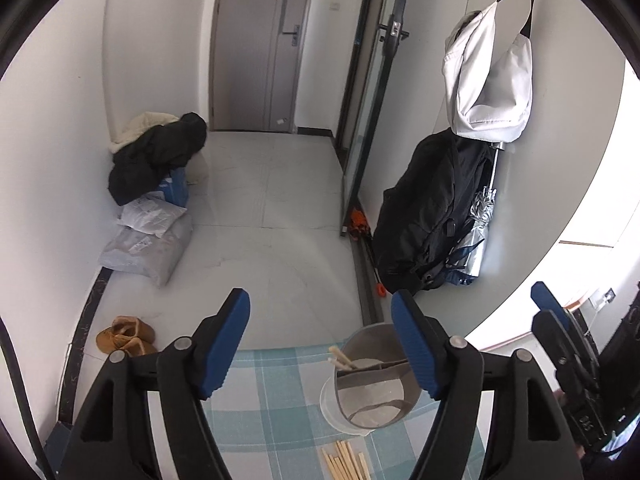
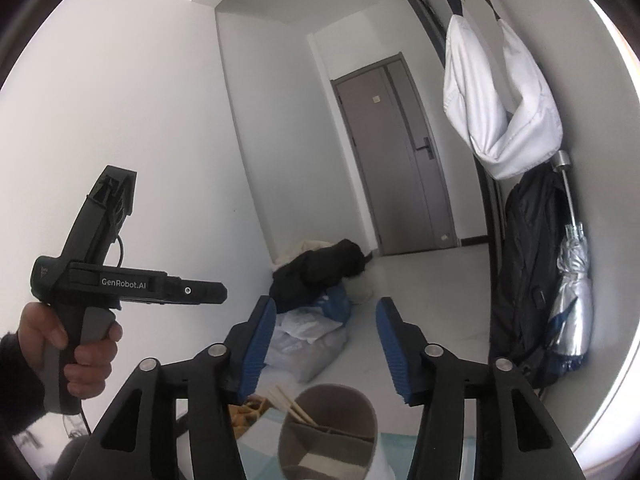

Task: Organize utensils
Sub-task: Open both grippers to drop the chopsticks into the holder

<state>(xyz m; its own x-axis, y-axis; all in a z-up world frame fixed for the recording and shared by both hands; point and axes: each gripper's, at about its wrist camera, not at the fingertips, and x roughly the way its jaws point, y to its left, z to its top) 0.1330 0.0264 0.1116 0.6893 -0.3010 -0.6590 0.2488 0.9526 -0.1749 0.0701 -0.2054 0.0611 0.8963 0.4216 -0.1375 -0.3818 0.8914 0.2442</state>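
Bright daylight enters from the right and overexposes that side. Shadows are soft, the focus is sharp, and the fisheye bends the edges, with dark corners.

Left wrist view: looks forward along the left gripper (image 1: 320, 344), tilted steeply down, close above the checked tablecloth (image 1: 276, 412); the grey utensil holder (image 1: 376, 392) sits just beside its right finger. Right wrist view: looks along the right gripper (image 2: 326, 346), nearly level, with the holder (image 2: 328, 432) low between its fingers. Both views share the holder, the grey door (image 1: 256, 44) (image 2: 400, 152) far ahead, and the white bag (image 1: 488, 76) (image 2: 500, 100) to the right.
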